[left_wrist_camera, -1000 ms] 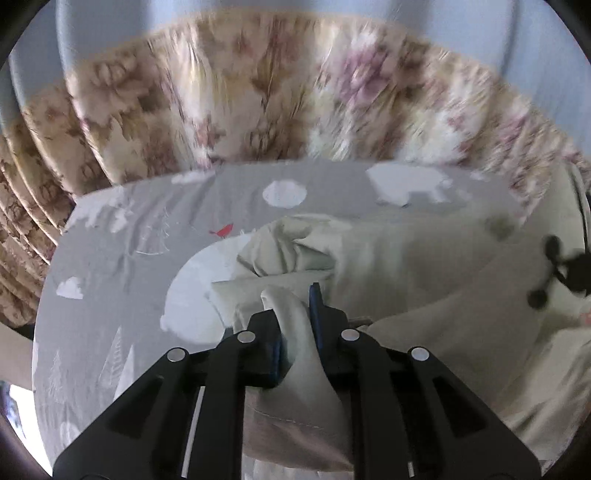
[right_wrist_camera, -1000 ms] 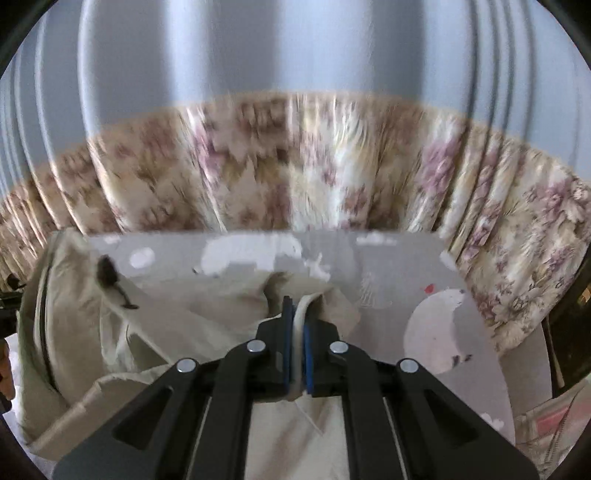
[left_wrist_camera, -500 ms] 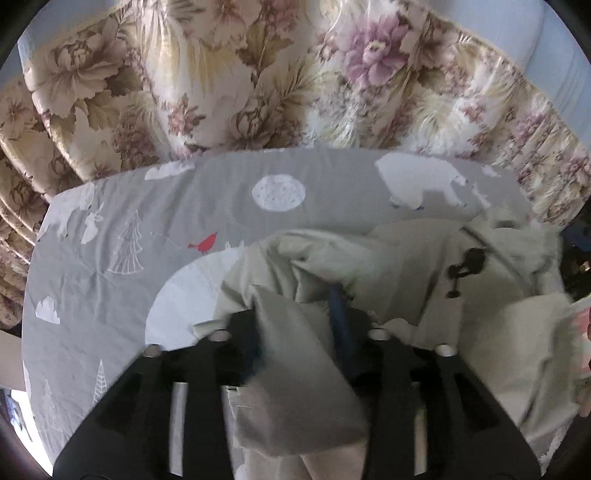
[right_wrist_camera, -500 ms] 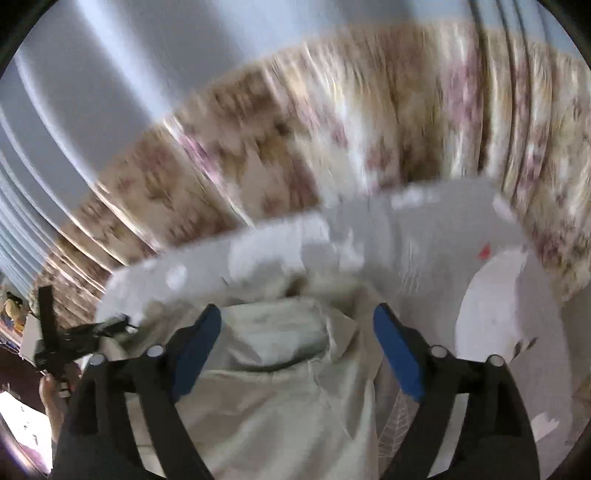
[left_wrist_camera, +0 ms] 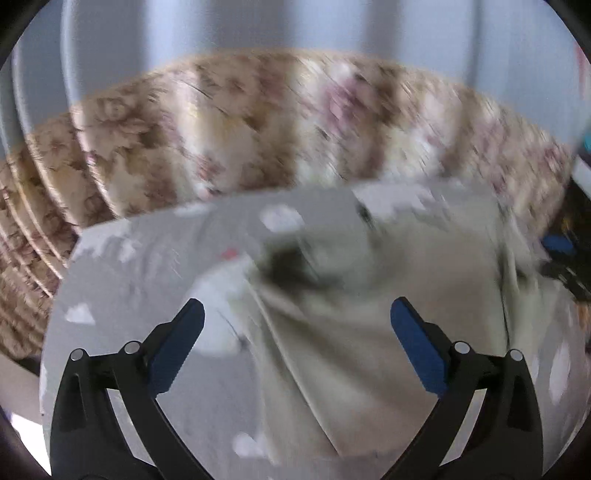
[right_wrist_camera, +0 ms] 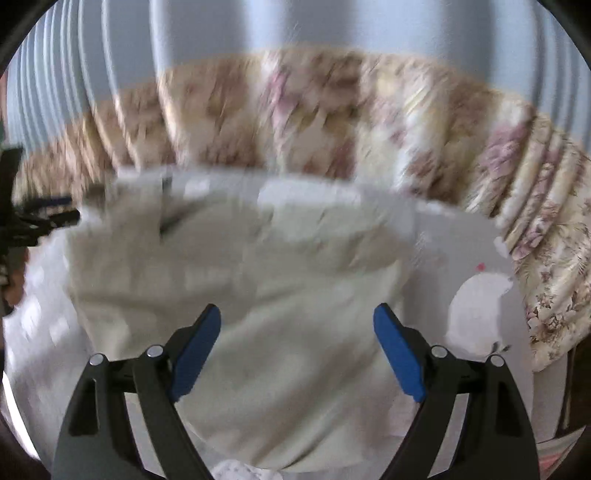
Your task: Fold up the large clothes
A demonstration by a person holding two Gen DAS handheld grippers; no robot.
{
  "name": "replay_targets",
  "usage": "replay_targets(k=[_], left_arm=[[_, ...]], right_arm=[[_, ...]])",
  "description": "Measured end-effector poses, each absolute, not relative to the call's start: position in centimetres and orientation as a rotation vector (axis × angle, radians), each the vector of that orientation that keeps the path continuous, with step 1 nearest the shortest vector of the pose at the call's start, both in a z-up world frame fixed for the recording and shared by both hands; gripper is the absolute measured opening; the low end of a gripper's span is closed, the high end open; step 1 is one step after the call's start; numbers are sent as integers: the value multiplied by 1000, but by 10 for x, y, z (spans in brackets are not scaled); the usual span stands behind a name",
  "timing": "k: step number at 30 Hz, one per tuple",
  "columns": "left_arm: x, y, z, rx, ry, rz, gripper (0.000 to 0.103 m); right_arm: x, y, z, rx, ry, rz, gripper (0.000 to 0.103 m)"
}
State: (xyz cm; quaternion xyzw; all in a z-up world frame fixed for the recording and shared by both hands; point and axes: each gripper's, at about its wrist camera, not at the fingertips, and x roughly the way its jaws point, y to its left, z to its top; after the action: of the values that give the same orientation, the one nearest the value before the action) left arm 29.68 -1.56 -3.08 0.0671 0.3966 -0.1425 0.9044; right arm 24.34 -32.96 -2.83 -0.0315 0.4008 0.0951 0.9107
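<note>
Cream cloth, a large garment (left_wrist_camera: 332, 354), lies rumpled on a bed covered with a grey sheet (left_wrist_camera: 147, 266) printed with white animal shapes. It spreads from the middle of the bed toward the edge nearest the cameras, with a bunched, shadowed fold toward the far edge; blur hides finer detail. The left gripper (left_wrist_camera: 297, 317) has just been opening and its blue-padded jaws stand wide apart above the garment's left part, nothing pinched between them. The right gripper (right_wrist_camera: 297, 321) has also just spread its jaws and hangs wide over the cloth (right_wrist_camera: 277, 295), the pads clear of it. A floral curtain (left_wrist_camera: 258, 122) hangs behind the bed's far edge, with pale blue drapery (right_wrist_camera: 221, 33) above it.
</note>
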Motion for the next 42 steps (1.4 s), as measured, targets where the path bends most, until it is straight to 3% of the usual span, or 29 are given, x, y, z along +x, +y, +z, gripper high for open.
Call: replay_targets(k=[1, 2, 3, 4, 5, 6, 7, 8, 10, 16, 19, 25, 29, 30, 32, 33, 34, 39, 41, 42], left_arm=[[297, -24, -41, 165, 836, -301, 100], [301, -31, -52, 188, 855, -303, 100], [312, -41, -70, 211, 894, -310, 90], [319, -45, -79, 212, 923, -321, 72], [328, -48, -90, 199, 963, -331, 69], [335, -49, -96, 195, 967, -304, 52], [338, -51, -95, 205, 958, -289, 18], [339, -51, -91, 206, 951, -285, 4], [343, -42, -75, 132, 929, -290, 1], [352, -13, -32, 55, 818, -248, 1], [375, -1, -44, 32, 860, -207, 2], [395, 10, -93, 39, 947, -178, 4], [392, 12, -82, 72, 947, -160, 11], [385, 11, -72, 86, 923, -150, 16], [369, 11, -52, 100, 867, -132, 43], [363, 11, -45, 101, 847, -131, 73], [353, 12, -39, 99, 822, -130, 87], [293, 16, -45, 73, 839, -198, 88], [282, 12, -63, 58, 875, -213, 85], [280, 7, -71, 63, 887, -224, 73]], right_arm=[[250, -326, -39, -89, 856, 184, 84], [257, -322, -49, -99, 877, 176, 76], [263, -321, -58, -96, 890, 172, 69], [267, -322, -63, -84, 883, 157, 53], [268, -323, -63, -75, 869, 141, 27], [270, -328, -61, -45, 863, 145, 12], [271, -335, -55, 10, 847, 149, 2], [268, -342, -47, 47, 811, 148, 2], [259, -349, -27, 44, 719, 114, 2], [261, -375, 19, 159, 531, 68, 0], [291, -408, 3, 296, 592, 8, 0], [321, -438, -67, 253, 784, -158, 0], [311, -445, -57, 349, 770, -69, 6], [307, -444, -48, 375, 743, -33, 8], [287, -440, -27, 394, 689, 35, 57], [276, -437, -21, 375, 665, 39, 63], [264, -432, -19, 345, 659, 43, 63], [223, -405, -51, 249, 737, 76, 60], [213, -391, -68, 227, 748, 97, 40], [213, -384, -74, 215, 752, 107, 34]])
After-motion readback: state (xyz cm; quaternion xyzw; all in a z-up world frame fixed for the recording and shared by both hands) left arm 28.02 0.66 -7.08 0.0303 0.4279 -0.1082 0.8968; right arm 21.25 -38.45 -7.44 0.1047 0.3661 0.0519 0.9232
